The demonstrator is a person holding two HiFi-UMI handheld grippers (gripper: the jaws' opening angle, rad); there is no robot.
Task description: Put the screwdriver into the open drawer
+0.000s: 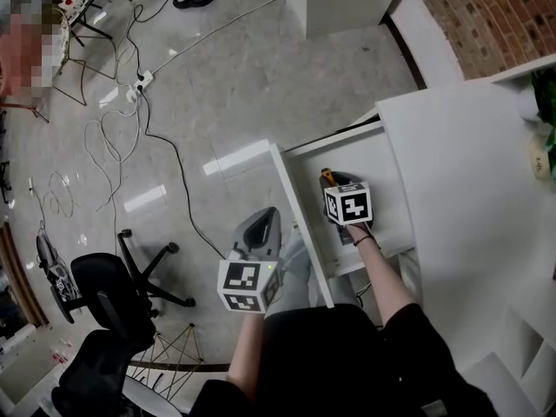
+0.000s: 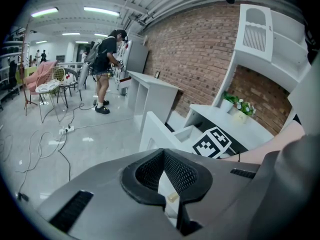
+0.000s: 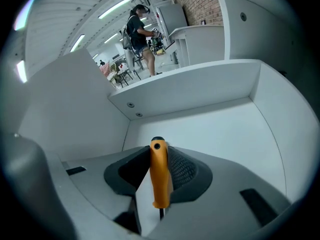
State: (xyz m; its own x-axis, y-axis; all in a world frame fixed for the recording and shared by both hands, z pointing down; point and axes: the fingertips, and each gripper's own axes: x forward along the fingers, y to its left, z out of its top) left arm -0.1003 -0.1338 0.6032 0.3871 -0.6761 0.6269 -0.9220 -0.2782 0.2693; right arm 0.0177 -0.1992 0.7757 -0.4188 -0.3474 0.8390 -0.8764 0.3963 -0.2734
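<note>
The screwdriver [image 3: 160, 176] has an orange handle and stands between the pads of my right gripper [image 3: 157, 146], which is shut on it. In the head view that gripper [image 1: 337, 183] hangs inside the open white drawer [image 1: 300, 224], with the orange handle end [image 1: 327, 177] showing past the jaws. The drawer's bare floor [image 3: 220, 134] and side walls surround the jaws in the right gripper view. My left gripper [image 1: 265, 217] hovers over the floor just left of the drawer front. Its jaws [image 2: 162, 153] are shut with nothing between them.
The white desk top [image 1: 469, 172] lies right of the drawer. A black office chair [image 1: 113, 285] stands at lower left. Cables [image 1: 165, 146] and a power strip [image 1: 143, 81] lie across the tiled floor. A person [image 2: 106, 59] stands far off by white furniture.
</note>
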